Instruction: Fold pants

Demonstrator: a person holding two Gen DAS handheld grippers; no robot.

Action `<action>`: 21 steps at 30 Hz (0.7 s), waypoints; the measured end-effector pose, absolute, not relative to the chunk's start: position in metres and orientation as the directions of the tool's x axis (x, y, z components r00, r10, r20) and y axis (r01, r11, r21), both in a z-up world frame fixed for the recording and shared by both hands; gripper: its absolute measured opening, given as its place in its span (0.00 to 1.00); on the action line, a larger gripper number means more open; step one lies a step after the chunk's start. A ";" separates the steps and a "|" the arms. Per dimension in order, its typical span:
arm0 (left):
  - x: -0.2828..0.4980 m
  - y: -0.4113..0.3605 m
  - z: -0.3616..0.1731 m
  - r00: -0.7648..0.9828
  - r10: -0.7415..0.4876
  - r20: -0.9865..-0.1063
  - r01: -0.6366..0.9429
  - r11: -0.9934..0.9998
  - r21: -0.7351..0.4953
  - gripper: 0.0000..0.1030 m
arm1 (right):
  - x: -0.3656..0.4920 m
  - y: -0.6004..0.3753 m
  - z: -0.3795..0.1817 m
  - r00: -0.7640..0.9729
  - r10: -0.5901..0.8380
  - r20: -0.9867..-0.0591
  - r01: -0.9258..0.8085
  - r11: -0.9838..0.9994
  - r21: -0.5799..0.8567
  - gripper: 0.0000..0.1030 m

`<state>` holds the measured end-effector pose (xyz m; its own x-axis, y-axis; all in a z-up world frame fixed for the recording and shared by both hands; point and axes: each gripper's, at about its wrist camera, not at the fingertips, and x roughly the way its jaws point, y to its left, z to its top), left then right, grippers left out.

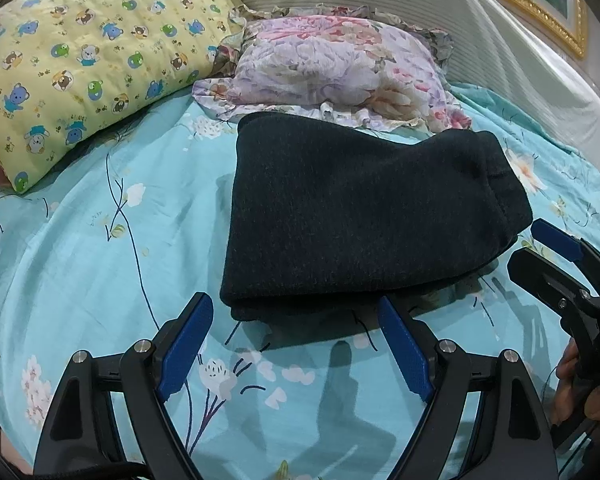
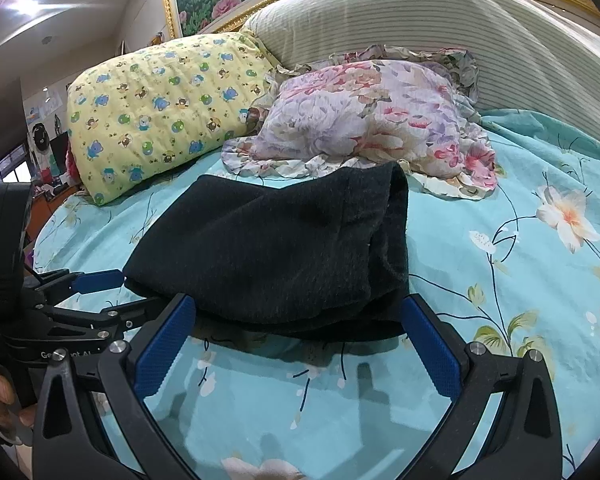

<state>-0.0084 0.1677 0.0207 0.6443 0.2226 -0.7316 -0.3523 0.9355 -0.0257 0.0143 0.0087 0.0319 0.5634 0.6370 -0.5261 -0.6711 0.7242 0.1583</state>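
From the left wrist camera, the dark pants point(image 1: 364, 216) lie folded into a thick, soft bundle on the blue flowered bedsheet point(image 1: 80, 264). The cloth looks fuzzy and knitted, almost black, with a rounded fold on the near side. The left gripper point(image 1: 296, 336) sits just in front of the pants, its blue ribbed pads spread wide with nothing between them. The right gripper point(image 1: 556, 248) peeks in at the right edge, close to the pants, its tongs apart. Behind the pants rest a yellow pillow with little bears point(image 1: 92, 60) and a frilly flowered pillow point(image 1: 332, 68). From the right wrist camera, the pants point(image 2: 276, 248) lie right before the right gripper point(image 2: 300, 320), whose tongs are wide and hold nothing. The left gripper point(image 2: 100, 280) reaches in from the left, its blue tip at the corner of the pants. The sheet point(image 2: 500, 280) looks smooth with a few wrinkles.
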 end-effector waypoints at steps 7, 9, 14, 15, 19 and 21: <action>-0.010 0.168 0.024 0.651 0.229 -0.724 -0.354 0.935 -0.022 0.83 | 0.014 0.009 0.033 0.567 0.638 -0.521 -0.671 0.724 0.157 0.99; -0.010 0.168 0.025 0.652 0.230 -0.723 -0.355 0.935 -0.022 0.83 | 0.014 0.008 0.034 0.567 0.640 -0.519 -0.672 0.723 0.158 0.99; -0.010 0.169 0.026 0.651 0.230 -0.723 -0.357 0.934 -0.024 0.83 | 0.015 0.008 0.035 0.569 0.639 -0.517 -0.671 0.725 0.158 0.99; -0.010 0.169 0.026 0.651 0.231 -0.723 -0.357 0.934 -0.024 0.83 | 0.015 0.008 0.036 0.569 0.640 -0.516 -0.672 0.724 0.158 0.99; -0.010 0.169 0.026 0.653 0.230 -0.722 -0.354 0.935 -0.023 0.83 | 0.015 0.008 0.036 0.568 0.640 -0.518 -0.672 0.724 0.157 0.99; -0.010 0.169 0.027 0.653 0.231 -0.721 -0.356 0.934 -0.023 0.83 | 0.015 0.008 0.037 0.570 0.638 -0.518 -0.670 0.726 0.157 0.99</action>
<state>-0.0103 0.1692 0.0267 0.6531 0.2313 -0.7211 -0.3558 0.9343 -0.0226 0.0155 0.0080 0.0365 0.5700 0.6382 -0.5176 -0.6699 0.7257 0.1570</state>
